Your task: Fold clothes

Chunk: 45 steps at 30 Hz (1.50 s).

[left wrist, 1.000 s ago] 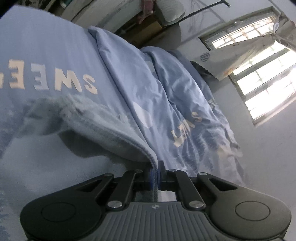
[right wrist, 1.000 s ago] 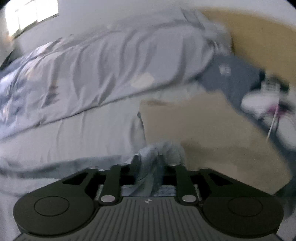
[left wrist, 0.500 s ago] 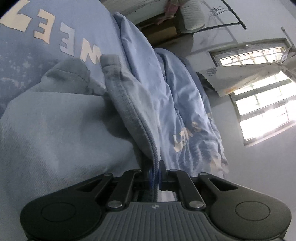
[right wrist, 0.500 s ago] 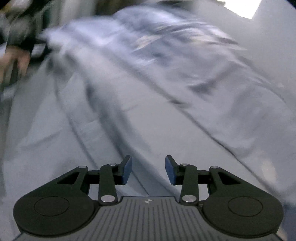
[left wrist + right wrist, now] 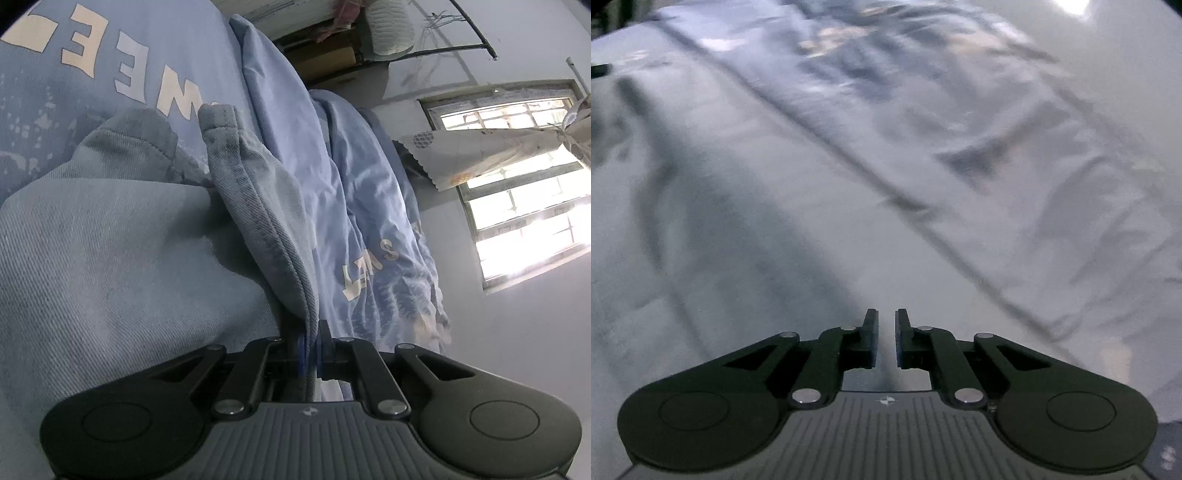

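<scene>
Left gripper clamped on seamed edge of grey-blue garment, likely pinning it for fold; garment fills lower left of frame, over blue bedding; right gripper fingers slightly apart, empty, above blurred bedding.

light: daylight from window, blown out
right wrist: motion blur, dim, grey
edges: fisheye bending
</scene>
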{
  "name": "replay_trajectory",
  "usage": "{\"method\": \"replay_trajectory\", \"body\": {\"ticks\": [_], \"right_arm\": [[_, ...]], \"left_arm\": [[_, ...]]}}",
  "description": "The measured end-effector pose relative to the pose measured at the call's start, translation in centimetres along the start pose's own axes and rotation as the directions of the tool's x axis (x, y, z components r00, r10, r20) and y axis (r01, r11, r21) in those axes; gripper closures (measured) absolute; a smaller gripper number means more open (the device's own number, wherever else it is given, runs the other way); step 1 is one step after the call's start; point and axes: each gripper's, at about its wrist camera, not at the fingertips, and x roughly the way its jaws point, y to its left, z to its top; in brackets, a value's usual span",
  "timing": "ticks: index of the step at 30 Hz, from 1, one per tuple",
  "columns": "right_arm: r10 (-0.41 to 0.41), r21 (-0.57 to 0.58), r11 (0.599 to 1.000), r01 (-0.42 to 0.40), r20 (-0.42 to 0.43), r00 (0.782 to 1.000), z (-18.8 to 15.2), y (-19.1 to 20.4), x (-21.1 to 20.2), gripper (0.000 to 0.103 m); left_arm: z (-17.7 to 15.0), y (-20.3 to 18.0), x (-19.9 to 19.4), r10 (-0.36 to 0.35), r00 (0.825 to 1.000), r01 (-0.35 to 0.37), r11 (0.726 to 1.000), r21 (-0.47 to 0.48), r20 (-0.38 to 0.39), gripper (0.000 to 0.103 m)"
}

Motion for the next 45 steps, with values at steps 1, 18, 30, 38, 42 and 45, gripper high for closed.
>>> {"method": "replay_trajectory", "body": {"ticks": [1, 18, 30, 38, 42, 45], "right_arm": [[-0.033, 0.017, 0.999, 0.033, 0.001, 0.999, 0.2, -0.2, 0.0, 0.095], [0.391, -0.26, 0.899, -0.352, 0.119, 0.913, 10.7, 11.8, -0.6, 0.066], [0.608, -0.046, 0.794, -0.606, 0.103, 0.788, 17.7, 10.7, 4.4, 0.068], [0.674, -0.114, 0.739, -0.664, 0.145, 0.725, 23.9, 15.6, 5.8, 0.058], [0.654, -0.213, 0.753, -0.623, 0.138, 0.744, 25.8, 20.7, 7.1, 0.058], [0.625, -0.268, 0.769, -0.581, 0.119, 0.772, 26.4, 23.7, 8.5, 0.061]], "left_arm": [[0.0, 0.0, 0.1, 0.0, 1.0, 0.0, 1.0, -0.002, -0.001, 0.1], [0.4, 1.2, 0.6, -0.015, 1.0, 0.014, 0.998, -0.057, -0.015, 0.1], [1.2, 2.8, 1.4, -0.041, 0.998, 0.034, 0.992, -0.124, -0.056, 0.1], [1.5, 3.6, 1.9, -0.051, 0.996, 0.039, 0.985, -0.171, -0.067, 0.1], [1.6, 3.7, 1.9, -0.059, 0.996, 0.045, 0.982, -0.182, -0.072, 0.1], [1.6, 3.9, 2.0, -0.059, 0.995, 0.044, 0.981, -0.19, -0.076, 0.1]]}}
